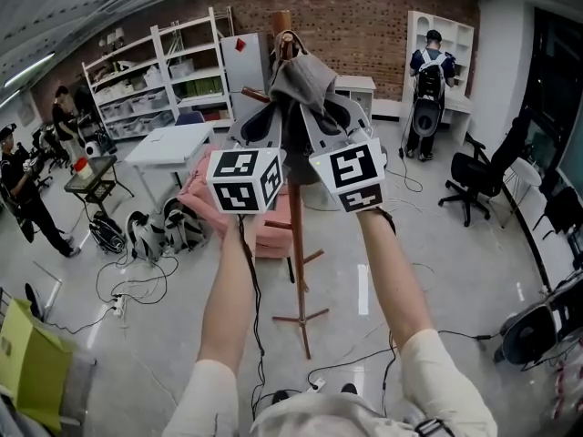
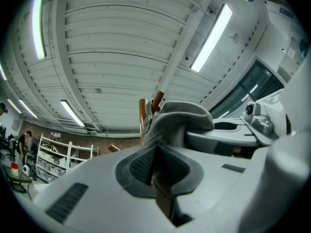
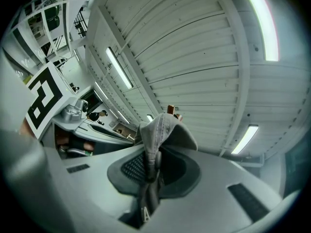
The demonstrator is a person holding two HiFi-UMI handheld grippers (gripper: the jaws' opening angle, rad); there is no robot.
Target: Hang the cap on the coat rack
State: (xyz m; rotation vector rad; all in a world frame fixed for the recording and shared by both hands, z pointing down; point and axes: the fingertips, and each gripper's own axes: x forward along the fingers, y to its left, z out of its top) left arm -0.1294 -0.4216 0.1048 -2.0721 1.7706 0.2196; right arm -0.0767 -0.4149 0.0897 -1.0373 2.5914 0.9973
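The cap (image 1: 301,82) was held clamped by the left gripper (image 2: 156,176) and right gripper (image 3: 148,178) at the top of the rack (image 1: 298,244). If released before a peg (image 1: 256,96) was caught, it could be dropped to the floor (image 1: 437,271).

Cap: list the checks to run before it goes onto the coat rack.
1. Left tool shut on the cap: ok.
2. Right tool shut on the cap: ok.
3. Cap raised to the top of the coat rack: ok.
4. Cap lined up over a peg: cannot tell.
5. Coat rack upright on the floor: ok.
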